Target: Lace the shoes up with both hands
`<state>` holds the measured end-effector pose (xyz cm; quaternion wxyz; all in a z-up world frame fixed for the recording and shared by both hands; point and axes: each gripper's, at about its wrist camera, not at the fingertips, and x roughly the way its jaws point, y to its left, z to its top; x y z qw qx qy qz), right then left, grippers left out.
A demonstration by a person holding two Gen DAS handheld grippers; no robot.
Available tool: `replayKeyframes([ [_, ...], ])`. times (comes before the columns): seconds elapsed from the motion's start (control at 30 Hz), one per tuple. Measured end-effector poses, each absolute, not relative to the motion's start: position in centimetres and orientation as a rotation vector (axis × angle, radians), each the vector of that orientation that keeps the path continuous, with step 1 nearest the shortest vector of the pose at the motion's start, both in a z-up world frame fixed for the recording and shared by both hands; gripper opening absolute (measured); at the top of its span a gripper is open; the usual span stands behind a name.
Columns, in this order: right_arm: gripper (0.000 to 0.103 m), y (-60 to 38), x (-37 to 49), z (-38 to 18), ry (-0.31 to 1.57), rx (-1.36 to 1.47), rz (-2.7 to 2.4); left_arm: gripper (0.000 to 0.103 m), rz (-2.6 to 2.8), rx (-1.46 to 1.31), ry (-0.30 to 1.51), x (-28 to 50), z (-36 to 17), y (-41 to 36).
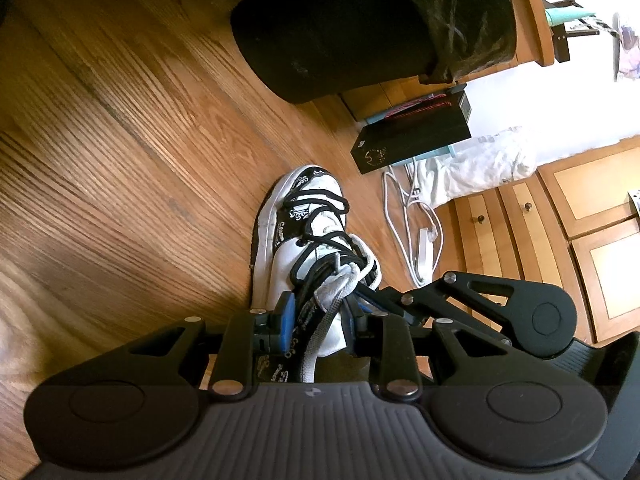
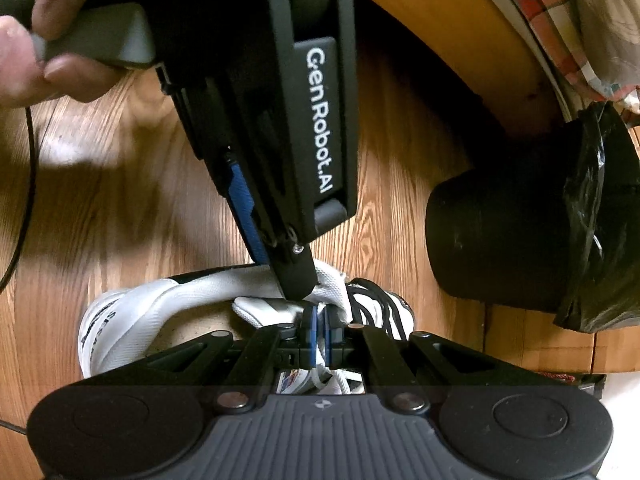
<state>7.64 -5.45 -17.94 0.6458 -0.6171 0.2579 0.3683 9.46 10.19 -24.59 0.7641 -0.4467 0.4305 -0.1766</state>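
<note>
Mostly laced: white shoe (image 1: 296, 248) on the wood floor (image 1: 120, 140), black lace (image 1: 320, 216) crossing most eyelets; top unfinished, no bow.
Left gripper (image 1: 320, 316) part-open, straddling the tongue (image 1: 340, 284); right gripper (image 2: 319, 338) pinched shut, seemingly on lace.

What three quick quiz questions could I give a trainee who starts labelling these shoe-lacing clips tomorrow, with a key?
1. True or false: the right gripper has its jaws spread wide with nothing between them.
2. What colour are the laces threaded through the white shoe?
3. Multiple choice: the large dark thing standing on the wooden floor beyond the shoe is A) a black bin with a bag liner, B) a red bucket, C) a cardboard box.

Key: 1. False: its pads are nearly together, pinching something pale at the shoe's tongue; what exactly is hard to tell. 2. Black. 3. A.
</note>
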Motion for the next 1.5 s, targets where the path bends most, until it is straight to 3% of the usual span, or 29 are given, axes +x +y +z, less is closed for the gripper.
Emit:
replayKeyframes([
  [0.33,0.004,-4.5,7.9,-18.6,0.595,-1.39,0.826,0.032,-0.361,-1.094,0.827,8.7,-23.9,11.5],
  [0.77,0.004,-4.4,8.2,-19.6,0.586,-1.416,0.83,0.032,-0.304,-1.124,0.903,11.9,-24.8,9.9],
  [0.93,0.004,-3.5,7.3,-20.2,0.578,-1.423,0.831,0.01,-0.308,-1.085,0.917,12.4,-24.7,9.3],
  [1.03,0.004,-3.0,7.1,-20.3,0.568,-1.425,0.83,0.003,-0.3,-1.074,0.91,12.2,-24.7,9.4],
  [1.33,0.006,-2.3,7.2,-22.3,0.576,-1.414,0.811,0.003,-0.281,-1.028,0.895,12.0,-23.8,9.2],
  [1.5,0.015,-2.8,6.5,-21.2,0.565,-1.392,0.796,0.003,-0.275,-1.017,0.892,12.0,-23.5,9.3],
])
